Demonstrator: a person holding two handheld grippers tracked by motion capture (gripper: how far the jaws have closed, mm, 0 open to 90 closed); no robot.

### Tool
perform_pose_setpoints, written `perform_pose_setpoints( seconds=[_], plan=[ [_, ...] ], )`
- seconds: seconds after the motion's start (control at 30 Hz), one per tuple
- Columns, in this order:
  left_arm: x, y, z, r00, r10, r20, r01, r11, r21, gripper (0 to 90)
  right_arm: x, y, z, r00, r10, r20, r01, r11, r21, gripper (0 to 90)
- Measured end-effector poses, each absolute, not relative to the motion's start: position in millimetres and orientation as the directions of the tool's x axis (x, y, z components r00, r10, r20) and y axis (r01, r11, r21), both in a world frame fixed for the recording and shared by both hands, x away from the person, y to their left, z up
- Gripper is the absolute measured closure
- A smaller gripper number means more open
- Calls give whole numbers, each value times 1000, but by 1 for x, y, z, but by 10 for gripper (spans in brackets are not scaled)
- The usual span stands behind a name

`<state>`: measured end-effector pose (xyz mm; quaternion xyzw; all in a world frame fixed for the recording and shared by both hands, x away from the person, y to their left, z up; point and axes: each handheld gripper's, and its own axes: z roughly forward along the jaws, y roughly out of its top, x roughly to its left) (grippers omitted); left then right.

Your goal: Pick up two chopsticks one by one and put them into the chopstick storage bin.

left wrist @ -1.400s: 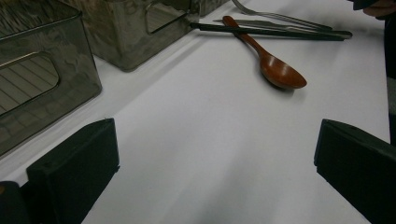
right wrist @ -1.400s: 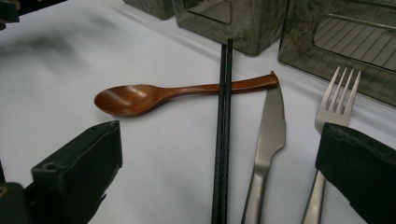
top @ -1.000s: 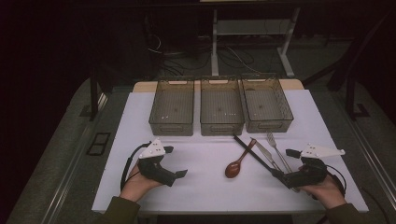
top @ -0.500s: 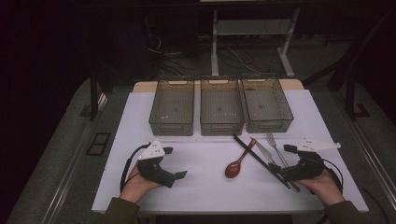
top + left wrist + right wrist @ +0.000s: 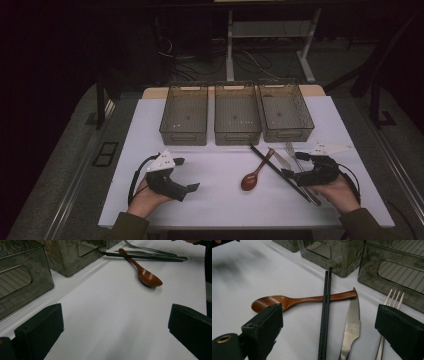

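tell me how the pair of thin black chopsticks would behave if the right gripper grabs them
The pair of thin black chopsticks looks stiff and light. Being two loose sticks crossing the brown wooden spoon, they may well split apart or pivot. The open right gripper would probably need a central pinch.

Both sleeves are olive green. Each hand carries a black claw: the left claw (image 5: 192, 187) and the right claw (image 5: 291, 165) each wear a pale grey three-cornered plate on top and trail a looping black cable. Their jaws are blocky and matte black.
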<state>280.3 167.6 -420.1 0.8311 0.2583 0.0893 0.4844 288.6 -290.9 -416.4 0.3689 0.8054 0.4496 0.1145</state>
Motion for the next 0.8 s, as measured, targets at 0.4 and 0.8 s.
perform_pose_setpoints(
  seconds=[0.4, 0.8],
  plan=[
    [281, 168, -421, 849, 517, -105, 344, -392, 853, 0, 308, -279, -422, -708, 684, 176, 532, 353, 770, 321],
    [281, 168, -422, 850, 516, -108, 349, -397, 849, 0, 315, -275, -431, -704, 692, 163, 564, 405, 720, 651]
  ],
)
